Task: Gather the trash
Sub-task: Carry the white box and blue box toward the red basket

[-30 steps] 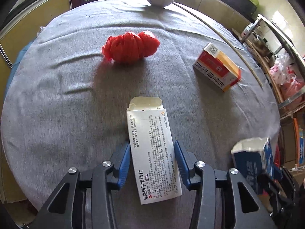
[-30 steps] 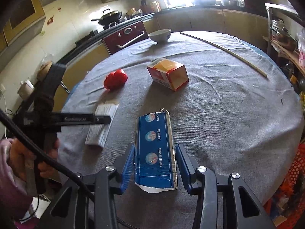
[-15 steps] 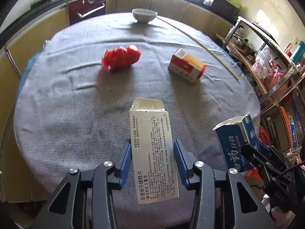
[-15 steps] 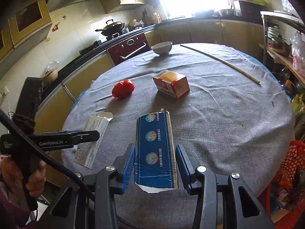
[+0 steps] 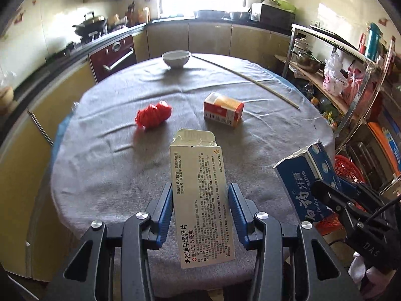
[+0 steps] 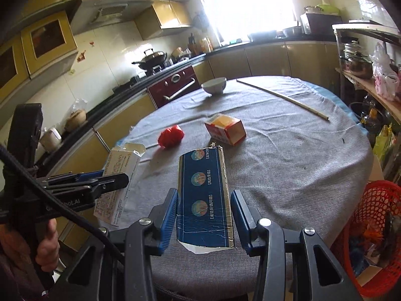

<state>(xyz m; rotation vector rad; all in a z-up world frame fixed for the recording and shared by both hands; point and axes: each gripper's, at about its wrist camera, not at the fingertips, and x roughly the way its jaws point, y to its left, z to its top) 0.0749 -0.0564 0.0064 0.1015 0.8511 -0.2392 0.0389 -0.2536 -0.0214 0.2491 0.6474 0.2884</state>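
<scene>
The left gripper (image 5: 200, 213) grasps a white medicine box (image 5: 200, 200), its blue fingers (image 5: 165, 213) pressed against the box's long sides; the box's torn flap end points away from the gripper, and the box is held in the air above the near edge of the round grey-clothed surface (image 5: 112, 170). The right gripper (image 6: 204, 215) likewise clenches a blue toothpaste box (image 6: 203, 198) between its fingers (image 6: 170, 215), the box raised over the near part of the same surface with its ragged open end toward the camera. Taking the red crumpled bag (image 5: 153, 115) near the middle of the surface as landmark: an orange-and-white carton (image 5: 223, 109) lies on its side just to the right of it, a white bowl (image 5: 176, 59) stands well beyond it by the far edge, and a long thin stick (image 5: 245, 77) lies beyond and to the right of it. The white medicine box hangs nearer the camera than the bag. In the right wrist view a red mesh basket (image 6: 376, 238) sits low off the surface's right edge, well apart from the bag, and a hand (image 6: 46, 248) grips the left gripper's handle.
</scene>
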